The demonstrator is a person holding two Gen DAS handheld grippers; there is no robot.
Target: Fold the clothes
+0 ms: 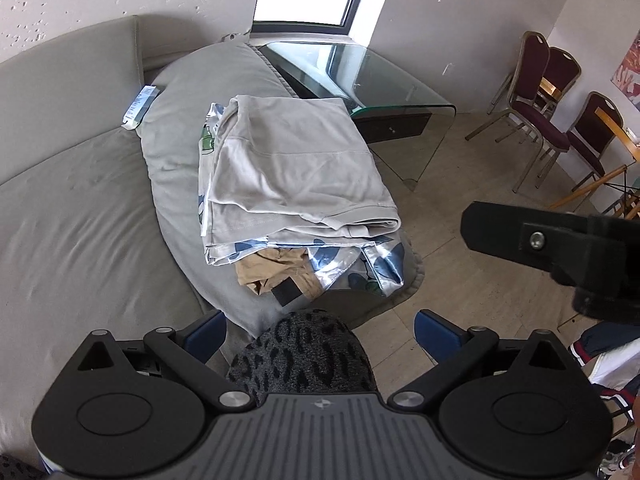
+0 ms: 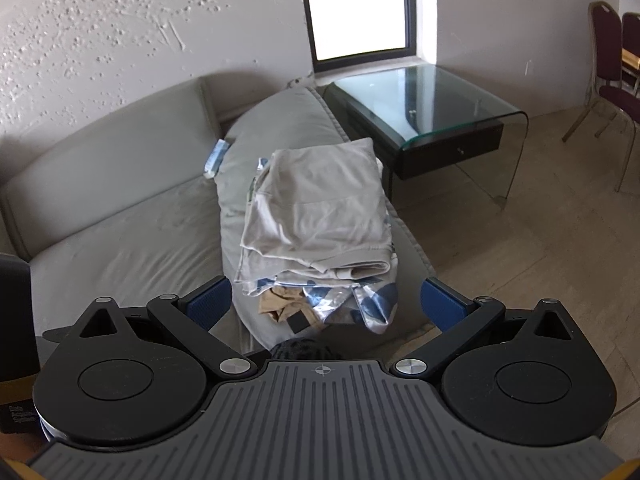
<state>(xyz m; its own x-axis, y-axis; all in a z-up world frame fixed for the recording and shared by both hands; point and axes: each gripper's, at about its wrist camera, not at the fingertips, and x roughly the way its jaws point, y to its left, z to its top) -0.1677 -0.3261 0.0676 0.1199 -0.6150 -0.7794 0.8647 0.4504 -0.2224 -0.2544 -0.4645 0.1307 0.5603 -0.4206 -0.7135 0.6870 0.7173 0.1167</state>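
Note:
A folded beige garment (image 1: pixel 292 164) (image 2: pixel 320 208) tops a stack on a grey cushion (image 1: pixel 180 120) (image 2: pixel 272 128). Under it lie a blue-and-white patterned cloth (image 1: pixel 360 268) (image 2: pixel 360 300) and a tan garment (image 1: pixel 276 270) (image 2: pixel 282 304) with a black tag. My left gripper (image 1: pixel 320 334) hangs open above a knee in leopard-print fabric (image 1: pixel 308 352), short of the stack. My right gripper (image 2: pixel 326 304) also stands open, nothing between its blue pads (image 2: pixel 210 300), just in front of the stack's near edge. The right gripper's black body (image 1: pixel 560 240) shows at the right of the left wrist view.
The cushion lies on a grey sofa (image 1: pixel 60 220) (image 2: pixel 120 200) against a textured white wall. A glass side table (image 1: pixel 384 80) (image 2: pixel 432 104) with a dark drawer stands beside the sofa's end. Maroon chairs (image 1: pixel 560 120) (image 2: pixel 616 80) stand at the right. More clothes (image 1: pixel 608 364) lie at lower right.

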